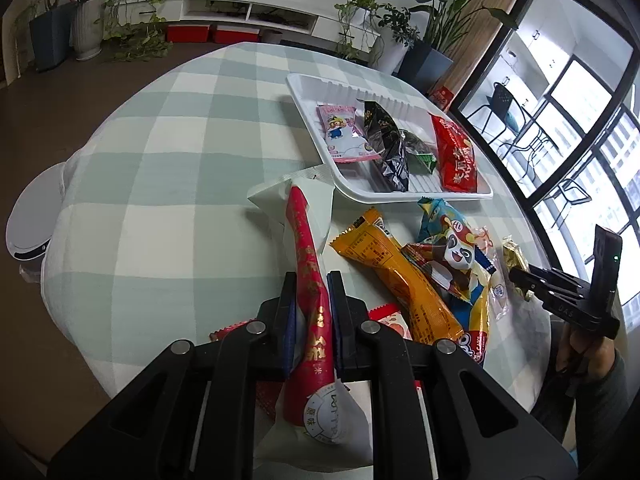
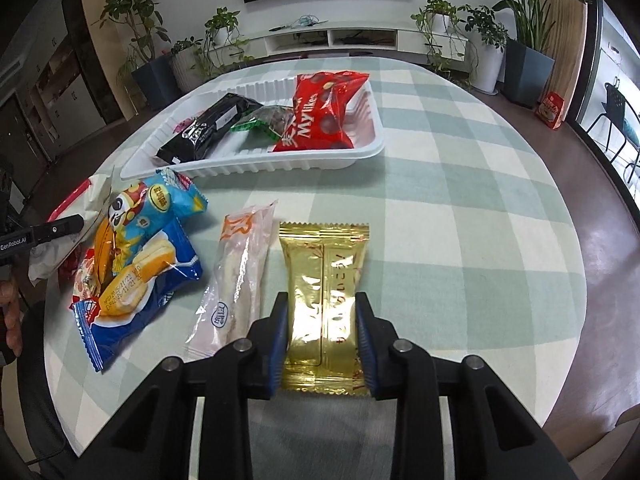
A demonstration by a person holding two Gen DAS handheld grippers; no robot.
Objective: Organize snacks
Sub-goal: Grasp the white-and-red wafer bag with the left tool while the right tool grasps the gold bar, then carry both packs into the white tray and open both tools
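My left gripper (image 1: 312, 280) is shut on a long red-and-white snack packet (image 1: 308, 240), which sticks out forward between the pads, just short of the white tray (image 1: 304, 84). In the tray lie a pink packet (image 1: 344, 132), a black packet (image 2: 208, 128), a green one (image 2: 260, 120) and a red Mylikes bag (image 2: 320, 116). My right gripper (image 2: 322, 300) is shut on a gold packet (image 2: 324, 256) lying flat on the cloth, with a pad pressing each long side. Left of it lie a clear long packet (image 2: 240, 264) and a blue banana-cake packet (image 2: 136, 280).
The round table has a green-and-white checked cloth (image 2: 460, 200); its right half beyond the gold packet holds nothing. An orange packet (image 1: 400, 272) and a blue panda packet (image 1: 456, 240) lie between the two grippers. Potted plants and a low TV unit stand behind the table.
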